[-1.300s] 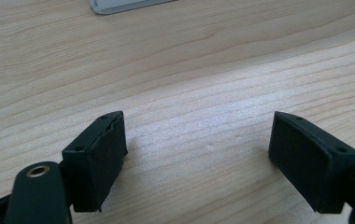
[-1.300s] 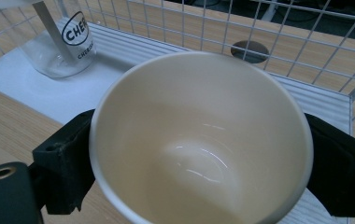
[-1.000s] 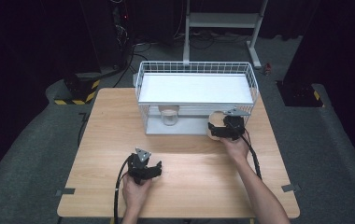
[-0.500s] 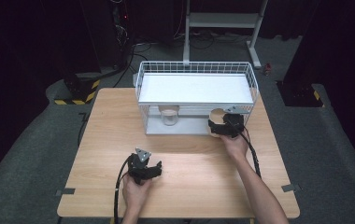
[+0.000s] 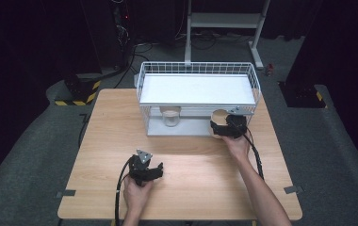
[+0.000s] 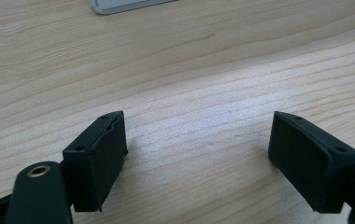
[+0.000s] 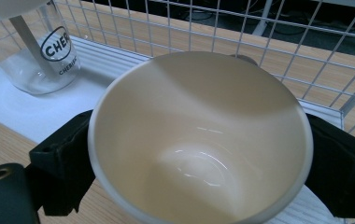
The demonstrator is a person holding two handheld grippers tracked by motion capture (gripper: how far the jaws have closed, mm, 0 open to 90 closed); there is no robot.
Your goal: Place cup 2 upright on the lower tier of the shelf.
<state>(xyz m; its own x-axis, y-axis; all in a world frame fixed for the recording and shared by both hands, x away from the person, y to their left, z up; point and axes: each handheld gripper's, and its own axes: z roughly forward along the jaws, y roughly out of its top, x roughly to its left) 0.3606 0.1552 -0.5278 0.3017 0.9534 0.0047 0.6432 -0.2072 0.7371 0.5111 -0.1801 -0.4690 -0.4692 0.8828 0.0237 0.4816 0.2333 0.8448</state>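
Note:
My right gripper [image 5: 223, 126] is shut on a cream cup [image 5: 219, 116] at the front right corner of the white wire rack [image 5: 257, 89]. In the right gripper view the cup [image 7: 199, 140] is empty and tilted towards the camera, and the black pads [image 7: 63, 163] of my right gripper [image 7: 199, 158] press on both its sides. A clear glass [image 7: 49, 51] with black lettering stands on the rack's lower white shelf, to the cup's left. My left gripper [image 5: 152, 170] rests low over the wooden table [image 5: 97, 141], open with nothing between its fingers [image 6: 98, 158].
The rack has a white top shelf [image 5: 196, 89] with a wire rim and stands at the table's far edge. The glass [image 5: 170, 117] sits under that shelf. A strip of the rack's base [image 6: 124, 4] lies ahead of the left gripper. Dark floor and stands surround the table.

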